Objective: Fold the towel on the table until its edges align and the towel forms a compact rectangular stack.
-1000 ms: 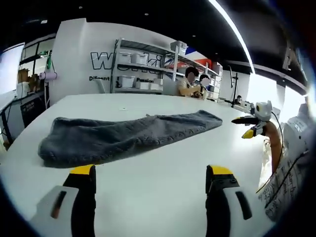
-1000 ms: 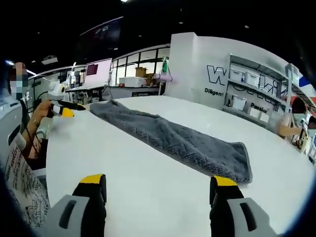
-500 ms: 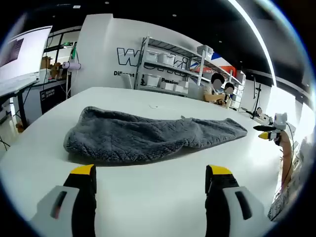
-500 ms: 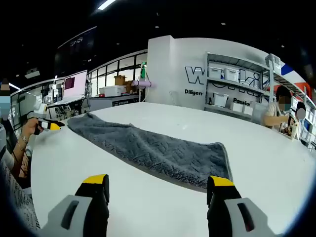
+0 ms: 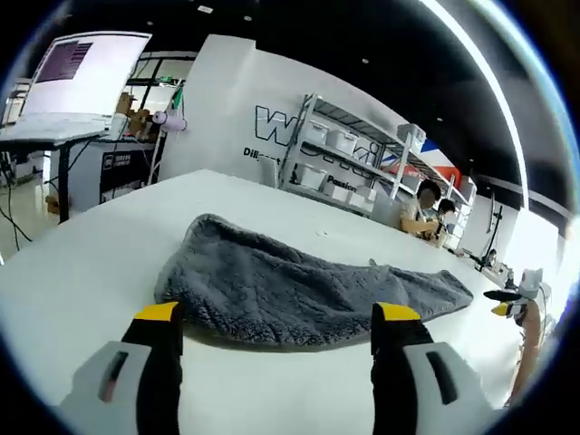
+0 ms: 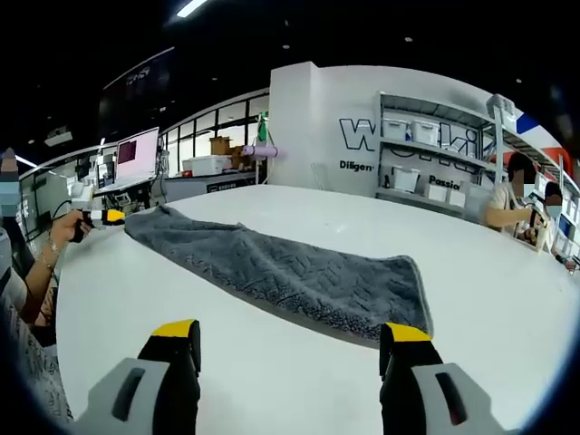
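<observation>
Grey towel point(image 5: 299, 294) lies flat and long on the white worktop point(image 6: 489, 299), its long axis running from the left gripper point(image 5: 276, 319) across to the right gripper point(image 6: 288, 333). Both sets of jaws gape wide, holding nothing, each just short of a towel end. Behind, shelving point(image 6: 426, 168) carries white bins point(image 6: 405, 181); their contents are hidden.

1. The left gripper point(image 5: 272, 326) closed in on the towel point(image 5: 299, 294) until its yellow-tipped jaws, apart as before, stood at the near end.
2. In the right gripper view the left gripper point(image 6: 104, 217), at 9 o'clock, reached the towel's point(image 6: 290, 276) far corner.
</observation>
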`<action>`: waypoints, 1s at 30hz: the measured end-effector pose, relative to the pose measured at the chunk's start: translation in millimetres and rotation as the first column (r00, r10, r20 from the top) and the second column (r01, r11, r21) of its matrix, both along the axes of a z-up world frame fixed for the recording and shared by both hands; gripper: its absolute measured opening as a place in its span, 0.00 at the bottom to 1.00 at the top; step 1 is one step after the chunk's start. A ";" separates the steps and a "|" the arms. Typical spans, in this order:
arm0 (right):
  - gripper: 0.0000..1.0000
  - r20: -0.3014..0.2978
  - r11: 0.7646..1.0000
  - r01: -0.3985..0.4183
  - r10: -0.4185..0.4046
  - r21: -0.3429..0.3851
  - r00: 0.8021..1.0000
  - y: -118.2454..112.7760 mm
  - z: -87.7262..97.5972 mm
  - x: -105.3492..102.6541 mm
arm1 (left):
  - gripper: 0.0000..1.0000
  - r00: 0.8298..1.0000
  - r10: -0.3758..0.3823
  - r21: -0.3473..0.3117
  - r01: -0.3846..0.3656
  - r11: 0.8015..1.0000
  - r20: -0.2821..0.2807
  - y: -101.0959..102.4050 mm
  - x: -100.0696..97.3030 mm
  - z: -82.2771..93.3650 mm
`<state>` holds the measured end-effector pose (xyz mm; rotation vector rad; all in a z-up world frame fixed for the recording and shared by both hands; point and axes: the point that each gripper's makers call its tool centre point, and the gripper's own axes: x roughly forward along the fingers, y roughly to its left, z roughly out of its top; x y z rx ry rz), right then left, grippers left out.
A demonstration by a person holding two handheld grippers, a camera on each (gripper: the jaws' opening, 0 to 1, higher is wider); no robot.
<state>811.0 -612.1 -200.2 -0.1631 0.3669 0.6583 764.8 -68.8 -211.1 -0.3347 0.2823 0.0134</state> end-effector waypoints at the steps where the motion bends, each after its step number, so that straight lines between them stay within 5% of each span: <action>1: 0.85 0.000 1.000 0.000 0.000 -0.001 1.000 -0.2 0.1 -0.5 | 0.83 1.000 0.011 0.021 -0.011 1.000 -0.022 2.8 -0.9 -4.3; 14: 0.85 0.009 1.000 -0.001 0.001 -0.008 1.000 -2.3 2.1 -8.0 | 0.83 0.995 0.072 0.062 -0.068 0.996 -0.062 10.9 -10.9 -15.5; 21: 0.85 0.009 1.000 -0.013 0.013 -0.005 1.000 2.2 2.2 -9.5 | 0.80 0.994 0.083 0.030 -0.082 0.996 -0.069 21.7 -0.1 -18.7; 27: 0.85 0.007 1.000 -0.018 0.019 -0.007 1.000 3.0 1.4 -12.3 | 0.65 0.990 0.120 0.047 -0.117 0.992 -0.079 32.4 14.6 -21.0; 30: 0.85 0.003 1.000 -0.019 0.019 -0.006 1.000 1.4 0.5 -13.6 | 0.39 0.987 0.161 0.027 -0.160 0.987 -0.031 40.7 19.5 -16.8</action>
